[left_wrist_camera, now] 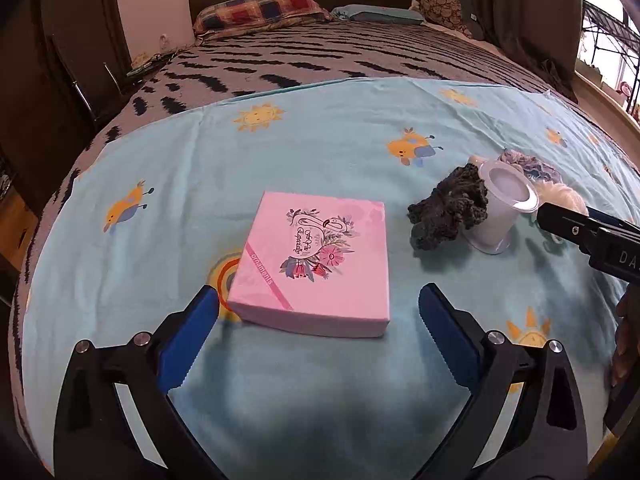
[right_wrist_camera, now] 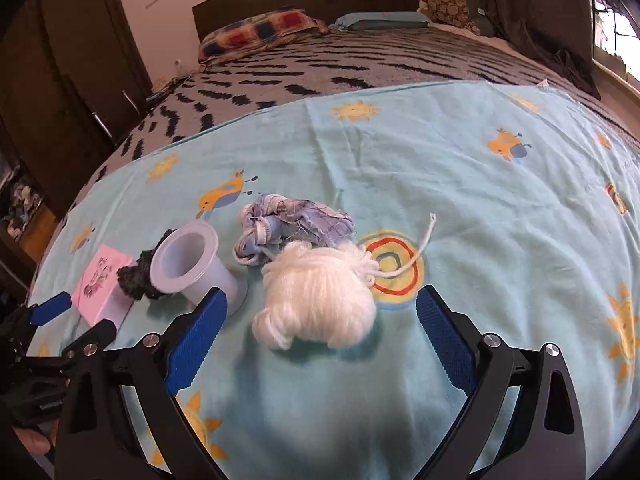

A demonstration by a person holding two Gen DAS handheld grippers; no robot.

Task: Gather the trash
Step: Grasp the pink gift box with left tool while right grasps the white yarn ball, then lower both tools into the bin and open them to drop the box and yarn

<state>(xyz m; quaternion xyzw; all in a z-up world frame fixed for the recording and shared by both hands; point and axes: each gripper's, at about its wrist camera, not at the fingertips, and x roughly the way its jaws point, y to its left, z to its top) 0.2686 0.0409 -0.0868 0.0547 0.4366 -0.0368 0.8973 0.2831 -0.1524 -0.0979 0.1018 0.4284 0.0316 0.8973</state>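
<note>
Yarn [right_wrist_camera: 316, 304] fluffy white, box [left_wrist_camera: 316, 264] square pink

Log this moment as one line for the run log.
left gripper: open, at pink box | right gripper: open, at white yarn | nothing held

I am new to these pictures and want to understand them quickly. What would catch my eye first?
A pink box lies flat on the blue sheet, just ahead of the open left gripper. A fluffy white yarn ball sits before the open right gripper, with a white cup and a dark yarn clump to its left.
</note>
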